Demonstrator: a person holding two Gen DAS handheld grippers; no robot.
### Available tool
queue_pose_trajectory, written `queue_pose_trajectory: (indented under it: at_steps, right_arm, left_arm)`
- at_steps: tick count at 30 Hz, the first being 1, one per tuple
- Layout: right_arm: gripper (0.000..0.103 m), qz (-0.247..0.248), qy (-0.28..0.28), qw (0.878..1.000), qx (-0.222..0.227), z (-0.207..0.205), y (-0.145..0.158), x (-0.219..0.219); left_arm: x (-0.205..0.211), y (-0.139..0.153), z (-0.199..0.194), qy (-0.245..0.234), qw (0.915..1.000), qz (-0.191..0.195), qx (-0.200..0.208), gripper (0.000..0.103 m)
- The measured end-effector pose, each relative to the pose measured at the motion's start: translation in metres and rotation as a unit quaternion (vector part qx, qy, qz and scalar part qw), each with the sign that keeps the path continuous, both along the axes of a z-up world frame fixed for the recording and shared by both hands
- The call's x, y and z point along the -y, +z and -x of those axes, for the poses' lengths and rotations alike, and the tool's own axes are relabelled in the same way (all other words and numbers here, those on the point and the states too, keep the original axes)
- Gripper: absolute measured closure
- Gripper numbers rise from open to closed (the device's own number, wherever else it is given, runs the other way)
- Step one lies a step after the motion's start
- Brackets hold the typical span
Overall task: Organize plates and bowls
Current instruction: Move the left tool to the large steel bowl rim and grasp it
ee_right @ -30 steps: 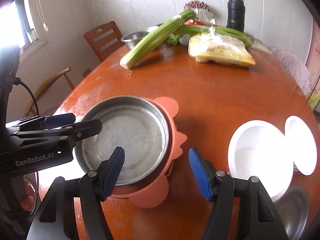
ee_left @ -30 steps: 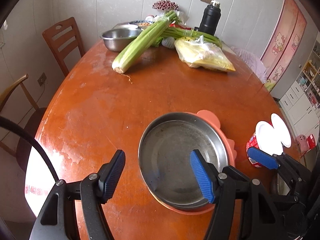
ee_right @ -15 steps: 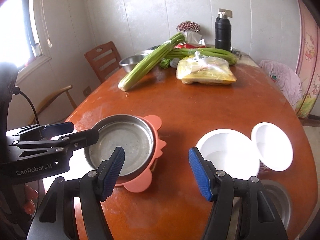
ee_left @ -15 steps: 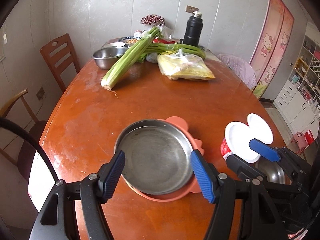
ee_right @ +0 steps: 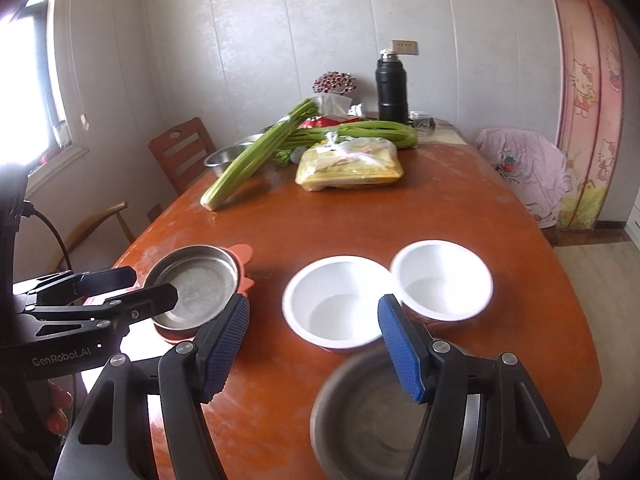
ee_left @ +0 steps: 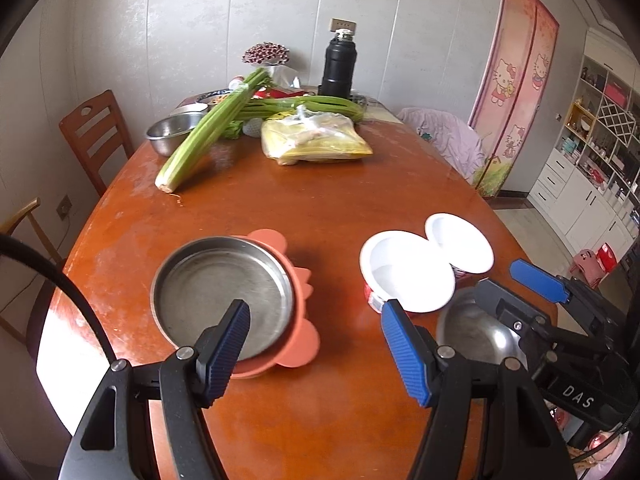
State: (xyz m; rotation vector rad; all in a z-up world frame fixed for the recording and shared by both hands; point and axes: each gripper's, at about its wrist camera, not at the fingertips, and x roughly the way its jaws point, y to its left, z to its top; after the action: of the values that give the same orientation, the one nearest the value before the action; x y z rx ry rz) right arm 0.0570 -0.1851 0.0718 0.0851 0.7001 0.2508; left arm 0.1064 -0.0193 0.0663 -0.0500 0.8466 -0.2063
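Observation:
A steel plate [ee_left: 222,292] sits in a salmon-pink plate [ee_left: 298,344] near the table's front left; both also show in the right wrist view, steel plate [ee_right: 192,284]. Two white bowls [ee_right: 336,304] [ee_right: 442,276] stand side by side at the front right, with a steel bowl [ee_right: 384,416] nearer the edge. My left gripper [ee_left: 316,344] is open and empty above the table, just right of the stacked plates. My right gripper [ee_right: 314,348] is open and empty above the near white bowl and the steel bowl.
Celery bunches [ee_left: 208,136], a yellow bag [ee_left: 316,142], a steel bowl [ee_left: 170,132], a black thermos [ee_left: 338,64] and other items crowd the far end of the table [ee_left: 320,208]. Wooden chairs [ee_left: 96,136] stand at the left.
Both grippers have pulled back and risen away from the stacked plates. The right gripper has swung right, over the white bowls and the steel bowl. Both stay open.

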Motion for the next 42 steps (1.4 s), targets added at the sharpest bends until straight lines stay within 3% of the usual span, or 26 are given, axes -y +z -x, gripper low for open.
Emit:
queue_pose_trajectory:
  at_steps: [19,36,42]
  right_arm:
    - [0.035,0.012,-0.051,0.998,-0.043,0.032,-0.032,0.102]
    - [0.035,0.029,-0.041,0.993,-0.104,0.020,-0.083,0.110]
    - [0.041,0.030,-0.038,0.993,-0.111,0.015,-0.091,0.111]
  left_arm:
    - [0.092,-0.029,0.011,-0.049,0.9982,-0.006,-0.033,0.034]
    - [0.131,-0.081,-0.008,-0.067,0.9926,-0.031,-0.097,0.034]
    - [0.138,-0.091,-0.013,-0.065,0.9914,-0.038,-0.107,0.034]
